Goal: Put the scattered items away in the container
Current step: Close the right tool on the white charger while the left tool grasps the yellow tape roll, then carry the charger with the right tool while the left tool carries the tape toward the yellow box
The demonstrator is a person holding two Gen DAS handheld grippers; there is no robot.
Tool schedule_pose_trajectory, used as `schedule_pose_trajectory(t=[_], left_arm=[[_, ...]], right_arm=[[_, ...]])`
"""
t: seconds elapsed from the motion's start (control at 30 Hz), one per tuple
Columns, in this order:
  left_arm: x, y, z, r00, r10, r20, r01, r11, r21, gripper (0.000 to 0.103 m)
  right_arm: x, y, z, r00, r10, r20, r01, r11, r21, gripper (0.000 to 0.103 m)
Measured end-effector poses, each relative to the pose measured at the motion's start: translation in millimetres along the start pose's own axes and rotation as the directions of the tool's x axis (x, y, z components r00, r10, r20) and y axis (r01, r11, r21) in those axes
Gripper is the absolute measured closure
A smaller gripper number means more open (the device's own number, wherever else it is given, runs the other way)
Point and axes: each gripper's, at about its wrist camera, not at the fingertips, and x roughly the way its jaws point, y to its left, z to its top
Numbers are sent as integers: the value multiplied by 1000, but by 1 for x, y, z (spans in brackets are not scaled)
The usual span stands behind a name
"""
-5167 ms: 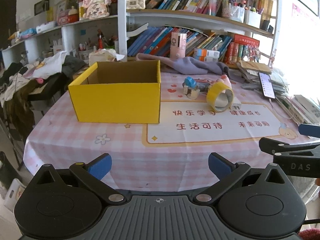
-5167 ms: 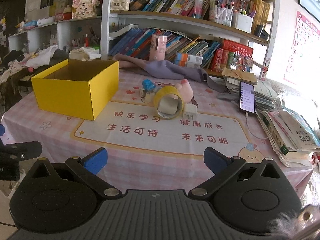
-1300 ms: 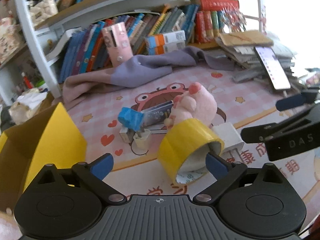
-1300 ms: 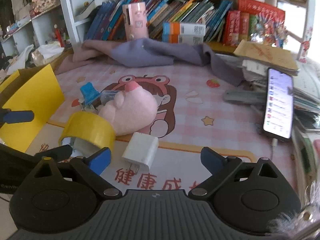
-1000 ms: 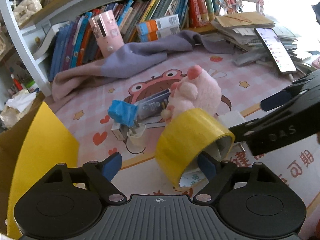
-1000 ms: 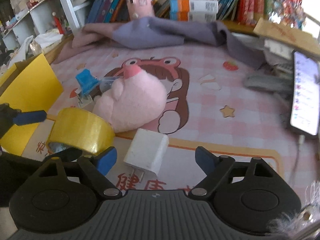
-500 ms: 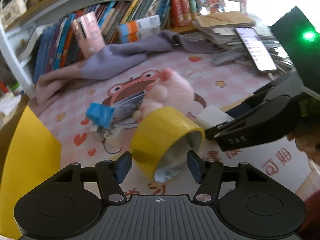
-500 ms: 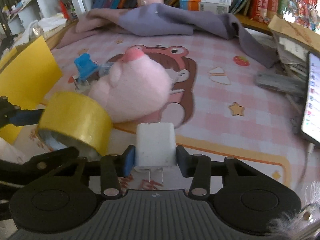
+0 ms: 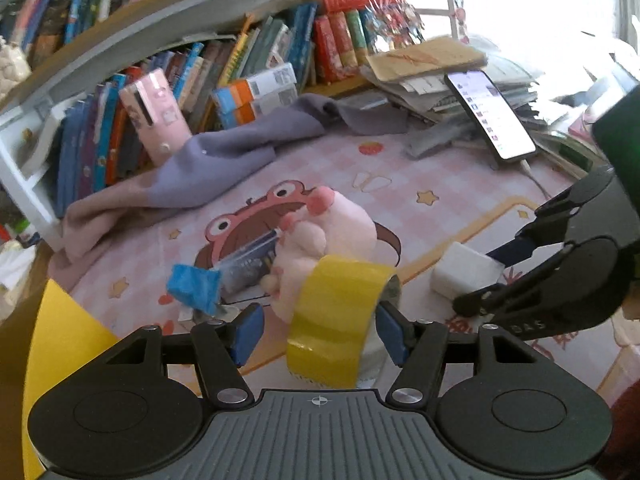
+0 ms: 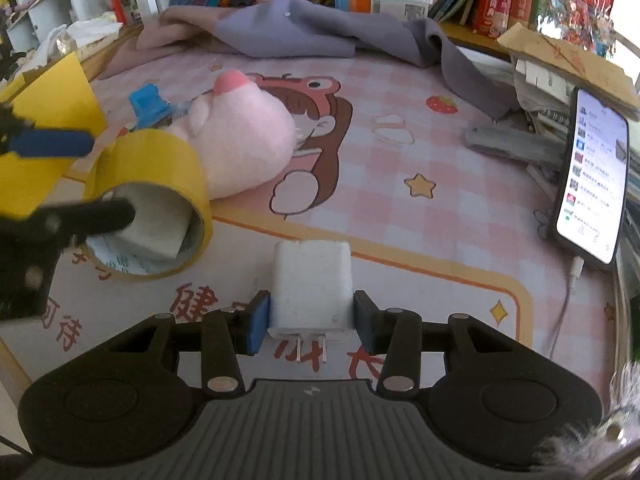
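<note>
Container: yellow box [image 9: 60, 344] stands at the left edge of the table; its inside is out of view, and no loose item is seen over it.
Tape roll: yellow tape roll [image 9: 340, 316] is now between the left gripper [image 9: 318, 330] pads; a second ago the jaws stood wider around it. They have just closed in; right pad touches, left pad is apart, so no firm grip yet.
Charger: white charger [image 10: 311, 288], previously free on the mat, is now clamped by the right gripper [image 10: 310, 324], prongs toward the camera.
Plush: pink plush toy [image 10: 240, 144] is untouched, touching the roll.
Meaning: two pickups under way; carrying to the box remains.
</note>
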Motion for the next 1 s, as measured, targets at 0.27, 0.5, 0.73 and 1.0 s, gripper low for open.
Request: schedule_pose_trajectory(t=[0.27, 0.5, 0.73, 1.0], left_arm=[[18, 11, 4, 994, -101, -47, 97, 992, -76, 59], [10, 25, 1, 981, -168, -100, 133, 947, -293, 62], [1, 55, -21, 962, -273, -21, 199, 748, -633, 64], [-9, 72, -31, 954, -282, 99, 249, 567, -785, 64]], right_arm=[[0, -2, 0, 1000, 8, 7, -8, 1000, -7, 61], [5, 5, 3, 1000, -11, 23, 12, 999, -53, 58], [-1, 2, 3, 999, -6, 38, 7, 1000, -24, 62], [-17, -2, 0, 998, -2, 66, 2, 1000, -3, 62]])
